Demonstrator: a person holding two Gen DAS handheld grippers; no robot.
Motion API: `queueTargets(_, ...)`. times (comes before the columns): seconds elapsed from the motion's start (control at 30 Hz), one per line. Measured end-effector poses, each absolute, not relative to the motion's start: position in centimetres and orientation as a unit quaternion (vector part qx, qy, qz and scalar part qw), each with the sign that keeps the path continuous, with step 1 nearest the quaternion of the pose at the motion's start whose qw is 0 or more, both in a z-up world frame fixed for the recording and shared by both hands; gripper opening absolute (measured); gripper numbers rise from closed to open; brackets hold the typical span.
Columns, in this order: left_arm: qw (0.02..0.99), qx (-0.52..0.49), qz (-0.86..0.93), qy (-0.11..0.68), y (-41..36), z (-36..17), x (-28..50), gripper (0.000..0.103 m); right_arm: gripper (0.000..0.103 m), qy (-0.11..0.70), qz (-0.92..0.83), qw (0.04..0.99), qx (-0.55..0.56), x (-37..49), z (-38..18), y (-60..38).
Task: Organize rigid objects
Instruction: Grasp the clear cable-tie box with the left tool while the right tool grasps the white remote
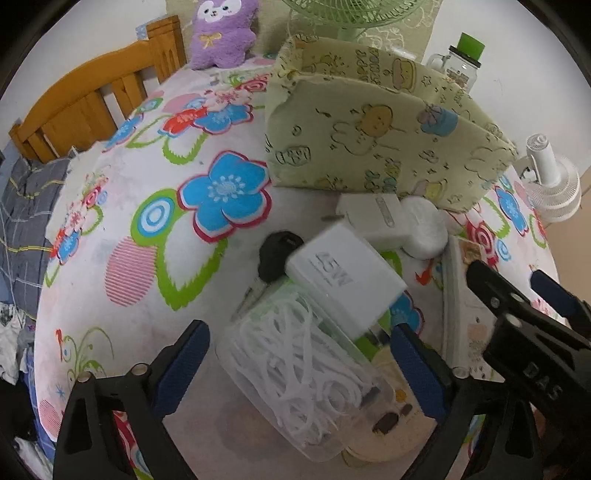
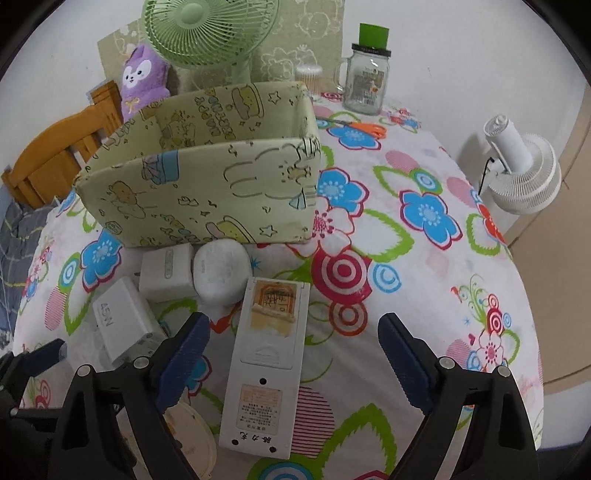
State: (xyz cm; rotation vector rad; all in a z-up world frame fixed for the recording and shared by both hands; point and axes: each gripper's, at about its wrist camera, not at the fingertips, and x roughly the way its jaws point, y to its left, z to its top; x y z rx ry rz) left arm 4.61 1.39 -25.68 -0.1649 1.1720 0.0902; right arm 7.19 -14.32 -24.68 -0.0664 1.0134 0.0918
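Your right tool (image 2: pixel 293 363) stands spread wide around the white remote (image 2: pixel 264 369), which lies back-side up on the flowered counter (image 2: pixel 424 295), untouched by the blue pads (image 2: pixel 184 354). Its long axis runs away from you toward the green fabric box (image 2: pixel 207 192), label end nearest you. Just past its far end sit a round white case (image 2: pixel 221 272) and a square white adapter (image 2: pixel 167 273), both tight against the box's front wall, blocking a straight slide forward.

Your left tool (image 1: pixel 299 365) is likewise released, its jaws either side of a clear tub of white cord (image 1: pixel 295 373). A white 45W charger (image 1: pixel 343 280) lies tilted on the tub's far end, and a black-headed key (image 1: pixel 275 254) pokes out beside it, blade pointing back toward you. A cream round lid (image 1: pixel 399 417) lies under the tub's right side.

Beyond the box stand a green fan (image 2: pixel 210 29), a purple plush (image 2: pixel 142 81) and a glass jar (image 2: pixel 365 77); orange scissors (image 2: pixel 364 129) lie near the far edge.
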Motion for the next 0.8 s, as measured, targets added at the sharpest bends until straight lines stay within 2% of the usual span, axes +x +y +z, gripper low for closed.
queueTargets(0.03,0.825,-0.079,0.039,0.558,1.4,-25.8,4.5,0.092,0.094,0.486,0.043,0.872,-0.035,7.1,-24.8,-14.3)
queueTargets(0.2,0.828,-0.07,0.045,0.555,1.5,-26.1,4.0,0.091,0.091,0.496,0.045,0.866,-0.041,6.8,-25.7,-13.8)
queueTargets(0.27,0.827,-0.06,0.055,0.557,1.6,-26.4,4.0,0.085,0.089,0.5,0.042,0.864,-0.042,6.8,-26.2,-13.7)
queueTargets(0.3,0.823,-0.056,0.058,0.562,1.8,-26.7,4.0,0.078,0.088,0.502,0.041,0.863,-0.042,6.8,-26.4,-13.6)
queueTargets(0.4,0.816,-0.103,0.053,0.566,3.1,-27.1,4.0,0.076,0.082,0.512,0.041,0.857,-0.041,6.8,-27.2,-13.4)
queueTargets(0.47,0.818,-0.109,0.055,0.563,3.3,-27.1,3.9,0.071,0.07,0.517,0.041,0.854,-0.04,6.9,-27.7,-13.2)
queueTargets(0.53,0.82,-0.108,0.045,0.561,3.2,-27.0,3.8,0.062,0.061,0.524,0.041,0.85,-0.034,7.1,-28.1,-13.1)
queueTargets(0.6,0.818,-0.113,0.042,0.563,3.2,-26.9,3.7,0.062,0.051,0.52,0.045,0.853,-0.03,7.1,-28.1,-12.9)
queueTargets(0.8,0.816,-0.109,0.034,0.567,3.1,-26.8,3.7,0.061,0.048,0.523,0.035,0.851,-0.032,7.0,-27.9,-12.6)
